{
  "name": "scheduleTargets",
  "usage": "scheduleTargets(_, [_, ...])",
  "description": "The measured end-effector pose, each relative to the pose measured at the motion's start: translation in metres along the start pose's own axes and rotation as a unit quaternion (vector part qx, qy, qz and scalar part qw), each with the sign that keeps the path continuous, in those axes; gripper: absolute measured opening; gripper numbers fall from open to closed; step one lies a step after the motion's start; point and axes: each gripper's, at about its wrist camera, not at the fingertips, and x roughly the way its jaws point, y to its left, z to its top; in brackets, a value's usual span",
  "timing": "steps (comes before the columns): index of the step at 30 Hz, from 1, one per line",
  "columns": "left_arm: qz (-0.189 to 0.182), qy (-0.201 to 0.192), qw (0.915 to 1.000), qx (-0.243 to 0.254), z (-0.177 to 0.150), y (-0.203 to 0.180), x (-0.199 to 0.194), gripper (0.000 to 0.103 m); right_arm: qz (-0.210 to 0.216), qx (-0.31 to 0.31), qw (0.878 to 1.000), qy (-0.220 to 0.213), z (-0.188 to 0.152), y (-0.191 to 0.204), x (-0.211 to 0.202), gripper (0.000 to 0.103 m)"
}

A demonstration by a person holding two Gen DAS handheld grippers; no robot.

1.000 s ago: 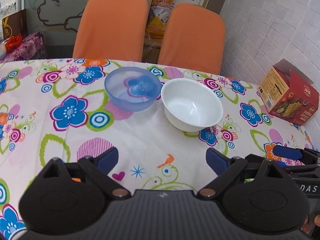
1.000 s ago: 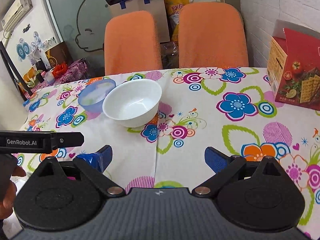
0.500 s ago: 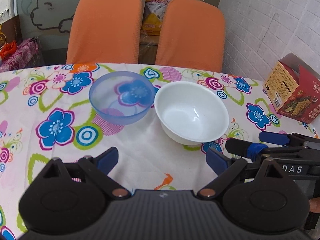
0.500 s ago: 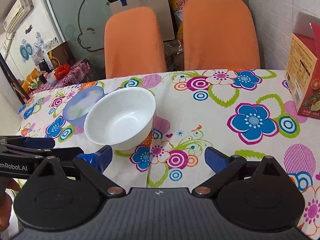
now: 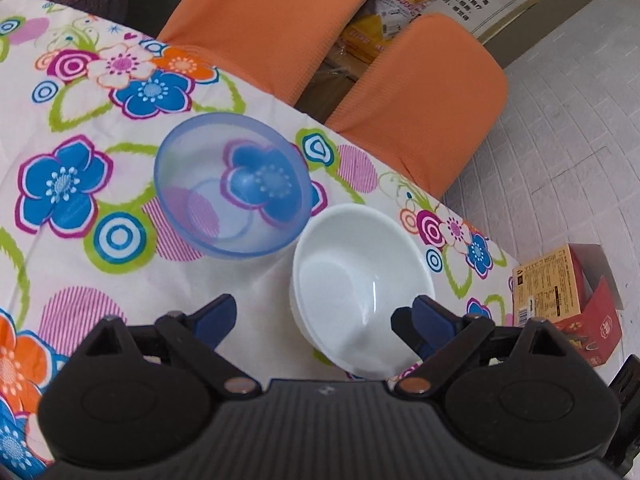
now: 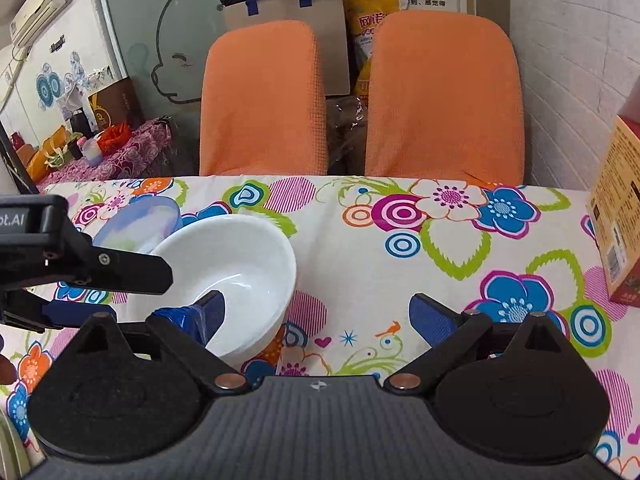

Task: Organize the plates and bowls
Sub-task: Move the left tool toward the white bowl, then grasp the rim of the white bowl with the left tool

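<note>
White bowl (image 5: pixel 352 292): upright on the floral tablecloth (image 5: pixel 100 184), near the table's far edge; its near rim is cut off behind the left gripper (image 5: pixel 320 320) body in the left wrist view, and in the right wrist view part of its left side is masked by the other tool's black arm. Translucent blue bowl (image 5: pixel 232 184): upright, just beside the white bowl on its left, rims close; whether they touch cannot be told. In the right wrist view the blue bowl (image 6: pixel 140 220) shows only as a sliver behind the white bowl (image 6: pixel 240 264). Left gripper: jaws spread wide, holding nothing, right finger over the white bowl's rim, left finger over bare cloth. Right gripper (image 6: pixel 316 316): jaws spread wide, empty; its left finger (image 6: pixel 200 316) stands in front of the white bowl's inside, contact not discernible, its right finger over the cloth. Cracker box (image 5: pixel 560 304): at the table's right edge, flap open, cropped by the frame in the right wrist view. Table: cloth printed with blue, pink and orange flowers and rings. Room: two orange chair backs (image 6: pixel 260 100) against the table's far edge, a cardboard box with dark cloth on top and yellow packets behind them, a white brick wall to the right, a glass panel with a drawn rabbit outline and a wall air conditioner to the left.
</note>
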Motion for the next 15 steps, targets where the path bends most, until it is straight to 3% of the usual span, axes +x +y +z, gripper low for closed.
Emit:
scheduleTargets(3, [-0.002,0.020,0.9997,-0.011,0.002,0.001,0.013,0.089,0.003,-0.024,1.000,0.014,0.002,0.004,0.016,0.086])
scheduleTargets(9, [-0.004,0.035,0.9993,0.014,0.008,-0.001,0.031,0.059,0.028,-0.052,0.998,0.029,-0.002,0.012,0.030,0.086])
scheduleTargets(15, [-0.017,0.043,0.9988,0.019,0.010,0.004,0.028,0.061,0.060,-0.042,0.997,0.008,-0.006,0.008,0.016,0.086])
